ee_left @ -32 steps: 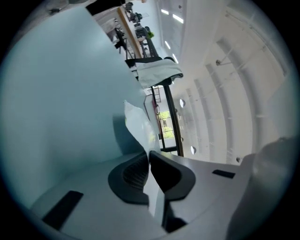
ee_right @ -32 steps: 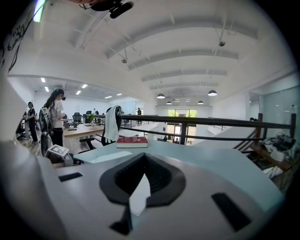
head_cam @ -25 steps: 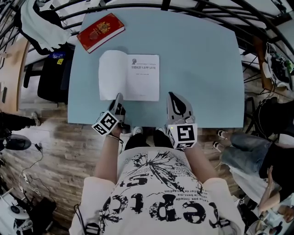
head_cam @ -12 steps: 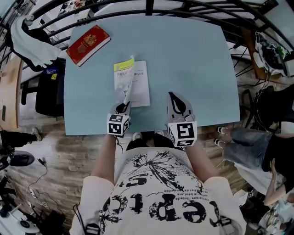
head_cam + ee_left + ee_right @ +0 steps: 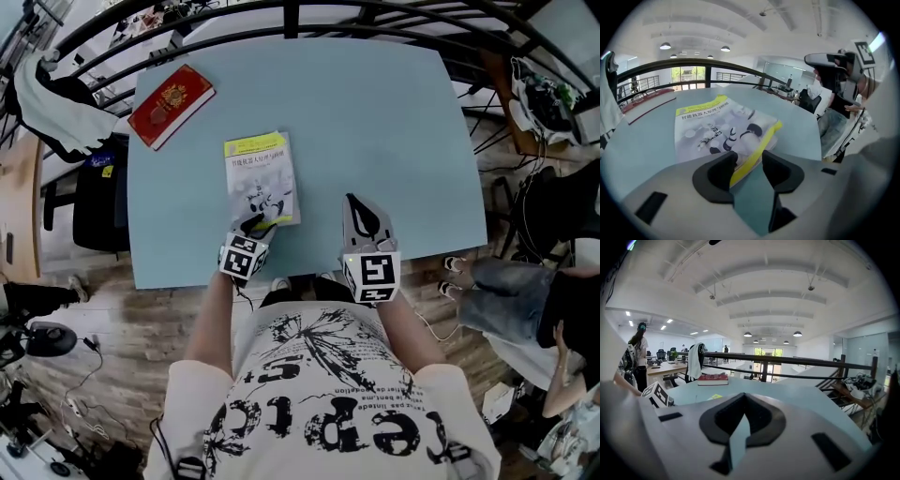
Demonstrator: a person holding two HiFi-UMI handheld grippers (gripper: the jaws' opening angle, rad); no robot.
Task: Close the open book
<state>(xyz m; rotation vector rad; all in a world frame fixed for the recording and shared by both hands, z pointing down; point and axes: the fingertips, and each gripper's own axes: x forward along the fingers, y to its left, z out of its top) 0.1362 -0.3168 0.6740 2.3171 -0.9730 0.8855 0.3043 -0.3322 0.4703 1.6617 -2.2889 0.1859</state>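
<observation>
Book (image 5: 261, 178) closed, L tongs (image 5: 749, 163) just parted, corner between them in gripper view only, R tongs (image 5: 743, 401) together.

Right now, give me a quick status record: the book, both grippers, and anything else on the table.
book: closed, yellow cover up, flat on the table
left gripper: jaws have just been opening; now apart, the book's near corner between them, not clamped
right gripper: jaws together, empty, clear of the book
other: red book at the table's far left corner
</observation>
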